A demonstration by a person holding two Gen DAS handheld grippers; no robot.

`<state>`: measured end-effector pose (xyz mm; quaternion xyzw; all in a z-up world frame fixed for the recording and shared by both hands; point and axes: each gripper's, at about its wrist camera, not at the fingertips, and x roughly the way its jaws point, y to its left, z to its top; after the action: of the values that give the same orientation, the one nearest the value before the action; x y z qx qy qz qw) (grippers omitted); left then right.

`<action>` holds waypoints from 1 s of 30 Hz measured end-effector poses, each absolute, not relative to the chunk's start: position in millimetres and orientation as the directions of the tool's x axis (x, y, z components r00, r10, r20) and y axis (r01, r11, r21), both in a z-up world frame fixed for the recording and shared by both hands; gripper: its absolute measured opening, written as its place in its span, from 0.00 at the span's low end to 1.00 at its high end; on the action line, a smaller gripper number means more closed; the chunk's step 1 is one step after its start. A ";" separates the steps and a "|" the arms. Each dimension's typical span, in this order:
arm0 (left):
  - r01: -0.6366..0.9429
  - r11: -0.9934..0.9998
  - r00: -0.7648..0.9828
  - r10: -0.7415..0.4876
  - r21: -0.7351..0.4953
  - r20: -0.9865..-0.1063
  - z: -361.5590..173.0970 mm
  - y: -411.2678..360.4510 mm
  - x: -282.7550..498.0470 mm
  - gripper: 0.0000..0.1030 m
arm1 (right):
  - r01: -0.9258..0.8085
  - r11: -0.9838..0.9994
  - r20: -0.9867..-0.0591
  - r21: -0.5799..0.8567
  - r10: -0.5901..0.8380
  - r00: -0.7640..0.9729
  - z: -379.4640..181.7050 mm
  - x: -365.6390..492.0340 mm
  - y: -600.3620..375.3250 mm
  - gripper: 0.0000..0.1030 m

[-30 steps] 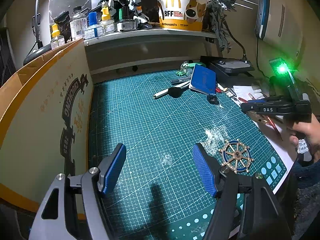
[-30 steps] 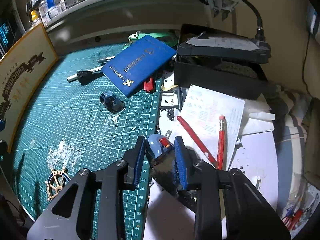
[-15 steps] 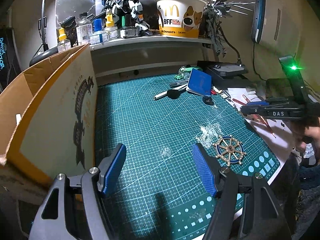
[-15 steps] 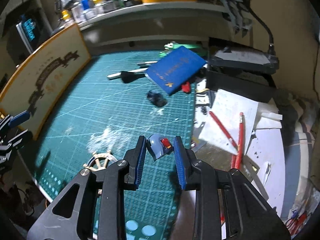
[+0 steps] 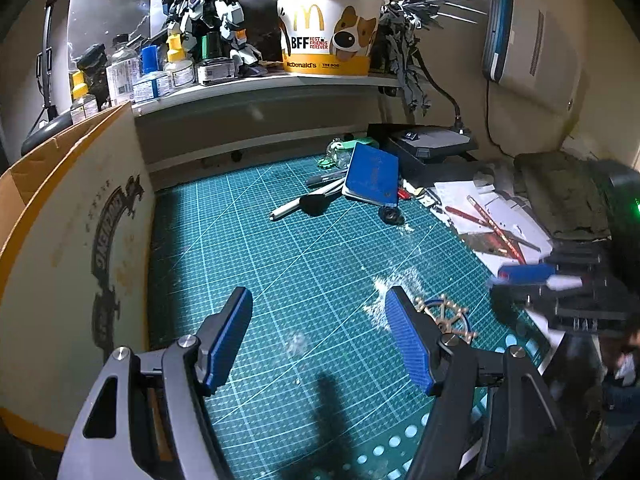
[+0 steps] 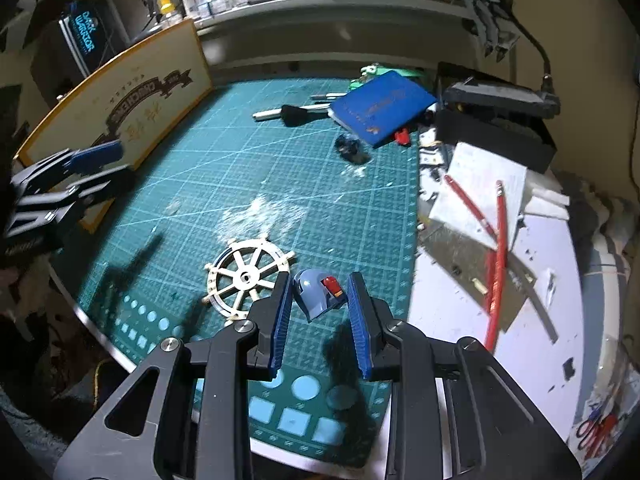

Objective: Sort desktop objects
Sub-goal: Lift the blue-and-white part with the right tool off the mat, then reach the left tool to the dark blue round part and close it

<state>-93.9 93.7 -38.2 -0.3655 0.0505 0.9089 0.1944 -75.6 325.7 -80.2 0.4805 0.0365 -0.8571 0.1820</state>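
My right gripper (image 6: 318, 298) is shut on a small blue-grey model part with a red tip (image 6: 318, 294) and holds it above the front of the green cutting mat (image 6: 280, 168), next to a wooden ship's wheel (image 6: 248, 276). My left gripper (image 5: 320, 320) is open and empty over the mat (image 5: 280, 264), beside the cardboard box (image 5: 76, 232). The wheel (image 5: 448, 316) lies by its right finger. A blue booklet (image 6: 384, 108), a brush (image 6: 288, 112) and a small dark part (image 6: 350, 148) lie at the back. The right gripper shows blurred in the left wrist view (image 5: 532, 276).
Two red pencils (image 6: 496, 216) lie on papers right of the mat. A black case (image 6: 496, 120) stands at the back right. A shelf (image 5: 256, 80) holds bottles, a model robot and a McDonald's bucket (image 5: 328, 32). White dust marks the mat (image 6: 260, 216).
My right gripper has carried the blue-grey part left and toward the front, now beside the ship's wheel. The left gripper has shifted slightly and stays open.
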 end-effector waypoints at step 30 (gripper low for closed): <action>-0.410 -0.912 -0.636 0.266 0.026 -0.724 -47.5 103.8 -124.8 0.67 | 0.529 -0.809 -0.774 0.254 -0.499 -0.391 -89.2 -76.0 284.1 0.54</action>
<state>-124.8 103.8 -47.5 -0.3828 0.0944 0.8996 0.1879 -76.0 284.1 -89.2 0.4579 0.0168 -0.8337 0.3082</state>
